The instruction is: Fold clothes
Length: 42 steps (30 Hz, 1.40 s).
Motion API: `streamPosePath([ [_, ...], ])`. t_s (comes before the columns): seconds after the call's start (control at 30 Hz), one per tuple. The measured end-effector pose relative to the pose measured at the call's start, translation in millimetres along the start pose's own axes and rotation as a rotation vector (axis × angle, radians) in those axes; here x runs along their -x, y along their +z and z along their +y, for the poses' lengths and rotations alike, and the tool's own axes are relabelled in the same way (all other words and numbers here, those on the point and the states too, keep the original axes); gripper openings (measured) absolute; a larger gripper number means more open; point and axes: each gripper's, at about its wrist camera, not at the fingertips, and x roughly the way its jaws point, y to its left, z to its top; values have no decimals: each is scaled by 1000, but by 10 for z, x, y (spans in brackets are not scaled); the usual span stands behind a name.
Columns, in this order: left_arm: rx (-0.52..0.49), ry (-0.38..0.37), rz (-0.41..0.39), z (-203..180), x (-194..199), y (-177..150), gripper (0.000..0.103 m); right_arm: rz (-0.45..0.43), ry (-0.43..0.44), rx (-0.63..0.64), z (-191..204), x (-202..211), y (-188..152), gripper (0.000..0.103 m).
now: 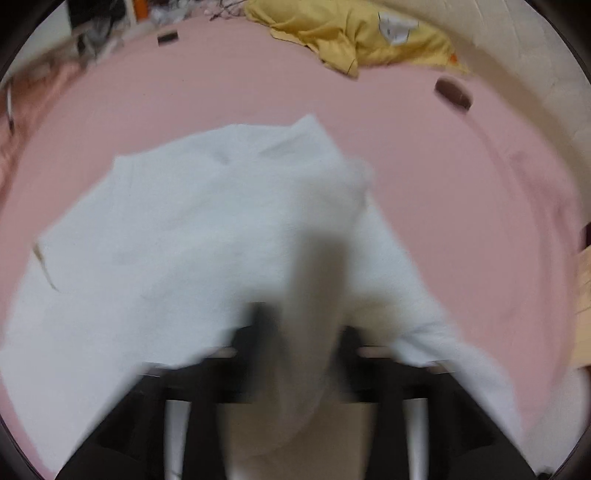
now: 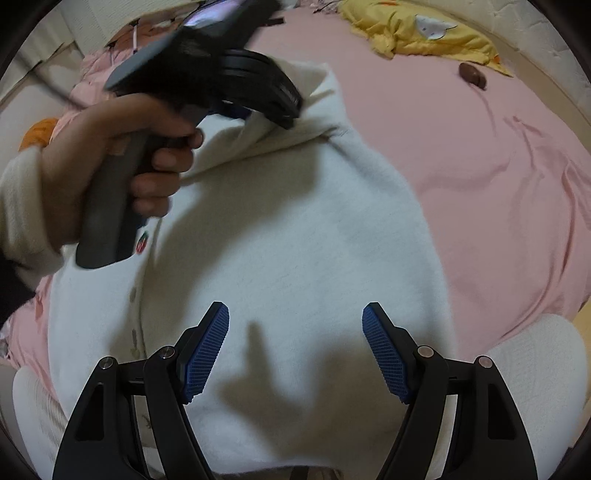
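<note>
A white cardigan (image 2: 295,229) with buttons and a small strawberry patch lies spread on the pink bed sheet (image 2: 480,166). My right gripper (image 2: 295,332) is open and empty, hovering over the cardigan's lower part. My left gripper (image 2: 266,107), seen in the right wrist view with the hand on its handle, is at the cardigan's upper part. In the blurred left wrist view the left gripper (image 1: 299,325) is shut on a lifted fold of the white cardigan (image 1: 184,229), which drapes over its fingers.
A yellow garment (image 2: 424,29) lies crumpled at the far edge of the bed, also in the left wrist view (image 1: 351,33). A small brown object (image 2: 472,75) lies on the sheet near it. Pink and orange clothes (image 2: 92,85) are piled at the far left.
</note>
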Motion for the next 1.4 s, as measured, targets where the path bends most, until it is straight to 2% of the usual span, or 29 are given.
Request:
streamPosePath([
  [0.13,135,-317,-90,298,608,-93,78,-40,28,-66,-225,77,117,75],
  [0.2,210,-339,-160,594,901,-215,89,-65,79,-98,-333,116,227,75],
  [0.23,250,-284,-178,773,983,-288,92,-81,123,-125,-392,124,320,75],
  [0.3,335,-106,-193,1168,1083,-446,93,-125,199,-163,-471,116,561,75],
  [0.33,371,7,-184,1378,1090,-532,93,-160,211,-154,-455,84,718,75],
  [0.4,420,192,-153,1707,1034,-693,89,-201,188,-91,-298,-4,1061,75],
  [0.43,441,255,-154,1864,1017,-786,89,-210,177,-50,-179,-50,1220,75],
  [0.47,462,285,-162,1995,975,-873,89,-215,163,15,-16,-100,1370,75],
  [0.57,537,303,-142,2346,749,-1103,89,-252,67,269,435,-387,1593,75],
  [0.63,570,297,-137,2519,628,-1214,89,-208,-20,332,492,-742,1586,75],
  [0.67,581,292,-162,2565,619,-1259,89,-146,-80,291,374,-971,1576,73],
  [0.7,592,287,-187,2612,611,-1303,89,-128,-91,242,234,-1110,1543,74],
  [0.73,611,275,-204,2641,619,-1334,88,-176,-84,197,93,-1097,1476,73],
  [0.77,619,267,-209,2631,629,-1335,88,-226,-160,173,0,-1054,1406,81],
  [0.8,609,264,-206,2604,653,-1328,88,-253,-199,138,-93,-1016,1366,89],
  [0.9,545,304,-252,2461,826,-1250,85,-238,-184,28,-230,-901,1441,89],
  [0.97,510,335,-310,2380,961,-1165,85,-321,-220,83,-34,-732,1586,89],
  [1.07,529,342,-299,2546,928,-1030,87,-385,-145,226,398,-726,1842,89],
  [1.1,537,353,-284,2616,870,-976,87,-378,-126,256,495,-795,1918,89],
  [1.17,536,375,-200,2739,606,-1000,87,-295,-124,257,516,-1104,2020,89],
  [1.2,533,385,-153,2799,462,-1029,91,-254,-122,257,527,-1258,2071,89],
  [1.27,481,411,-147,2787,423,-1003,93,-171,-119,258,549,-1566,2174,89],
  [1.3,483,402,-138,2788,460,-974,93,-157,-111,241,529,-1648,2208,90],
  [1.33,493,388,-134,2793,515,-946,93,-186,-92,197,463,-1623,2217,90],
  [1.4,506,369,-187,2787,700,-900,92,-239,-113,146,432,-1509,2263,90],
])
